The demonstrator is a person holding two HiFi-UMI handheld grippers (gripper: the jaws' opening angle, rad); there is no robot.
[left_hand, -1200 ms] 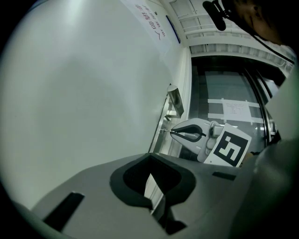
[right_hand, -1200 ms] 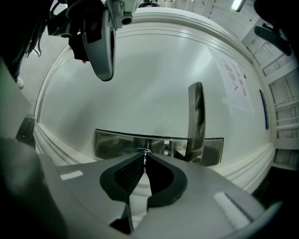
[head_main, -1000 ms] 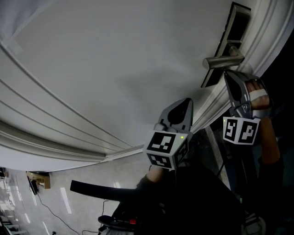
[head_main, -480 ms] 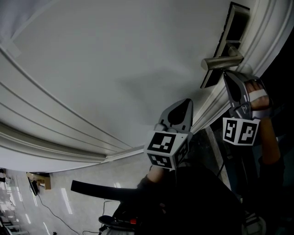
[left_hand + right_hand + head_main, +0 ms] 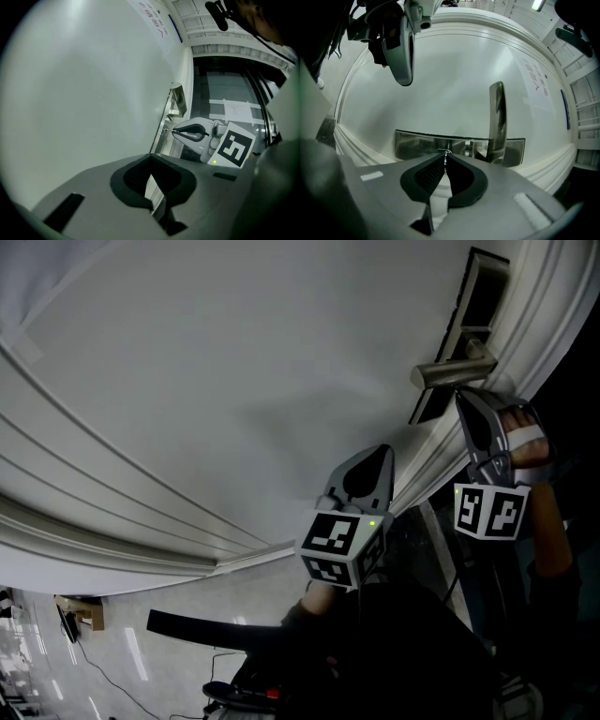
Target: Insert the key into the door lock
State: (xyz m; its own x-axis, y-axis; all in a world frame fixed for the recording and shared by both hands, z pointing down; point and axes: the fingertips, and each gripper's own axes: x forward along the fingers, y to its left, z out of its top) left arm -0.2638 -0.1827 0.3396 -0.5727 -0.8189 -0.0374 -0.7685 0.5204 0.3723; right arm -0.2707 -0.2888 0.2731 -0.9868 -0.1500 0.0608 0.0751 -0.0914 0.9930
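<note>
Where the right gripper (image 5: 445, 155) pinches the thin silver metal key (image 5: 446, 160), the key's tip meets the brushed steel lock plate (image 5: 412, 143) beside the steel lever handle (image 5: 498, 117). The keyhole itself is hidden. The left gripper (image 5: 380, 454), clenched empty, hangs clear near the white door (image 5: 234, 381).

Trailing across the pale glossy floor (image 5: 56, 673): a thin black cable (image 5: 105, 679). Sitting nearby: a brown box (image 5: 89, 610). Hanging on glass: a paper sheet (image 5: 236, 109).

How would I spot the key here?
Find the white door, then the shiny lock plate beside its lever handle. The key is the thin sliver pinched in the jaws of the right gripper, tip at that plate, slimmer than the handle.
</note>
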